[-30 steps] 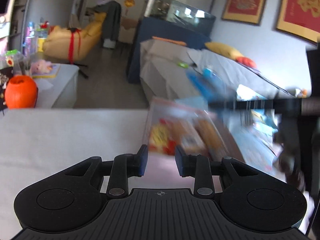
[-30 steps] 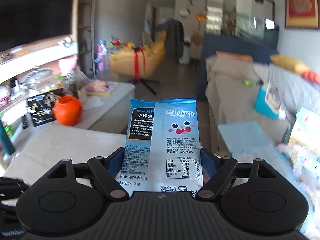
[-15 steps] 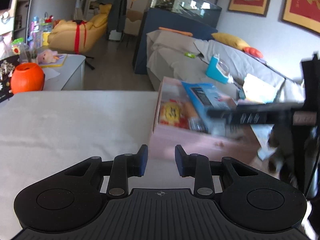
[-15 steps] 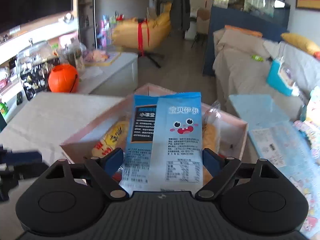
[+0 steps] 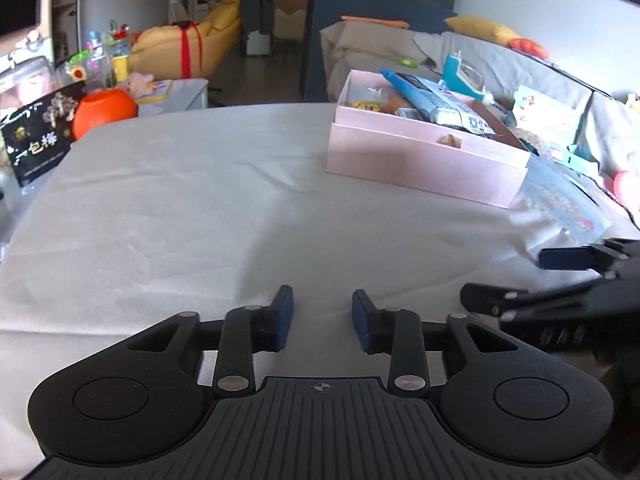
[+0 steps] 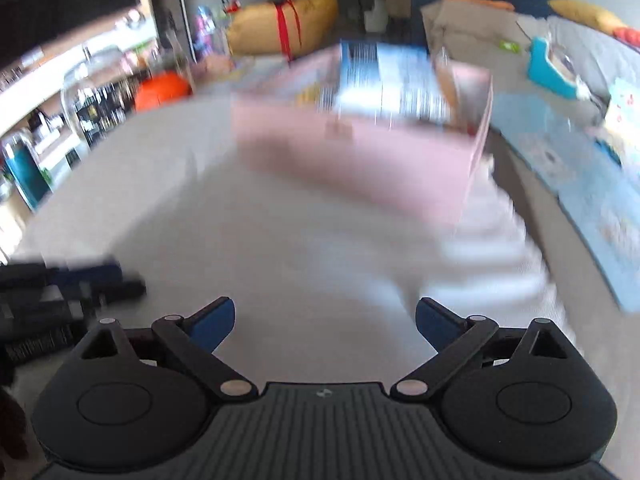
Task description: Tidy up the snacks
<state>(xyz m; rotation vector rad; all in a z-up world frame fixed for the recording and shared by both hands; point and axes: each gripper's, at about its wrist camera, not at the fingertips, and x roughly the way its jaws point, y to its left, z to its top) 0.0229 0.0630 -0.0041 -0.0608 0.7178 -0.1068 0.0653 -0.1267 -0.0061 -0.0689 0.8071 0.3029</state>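
Note:
A pink box point(image 5: 420, 164) stands on the grey table at the right. A blue snack packet point(image 5: 436, 100) lies tilted on top of other snacks inside it; it also shows blurred in the right wrist view point(image 6: 388, 80), in the box point(image 6: 352, 152). My left gripper point(image 5: 322, 318) is open and empty, low over the table, well short of the box. My right gripper point(image 6: 324, 322) is wide open and empty, back from the box; it also shows at the right edge of the left wrist view point(image 5: 516, 280).
An orange pumpkin pot point(image 5: 105, 110) and a black packet point(image 5: 36, 140) stand at the table's far left. A blue patterned sheet point(image 5: 560, 200) lies right of the box. A sofa point(image 5: 500, 60) with toys is behind. The table cloth point(image 5: 200, 208) spreads ahead.
My right gripper let go of the blue packet into the pink box, opened wide and pulled back. My left gripper drew back from the box.

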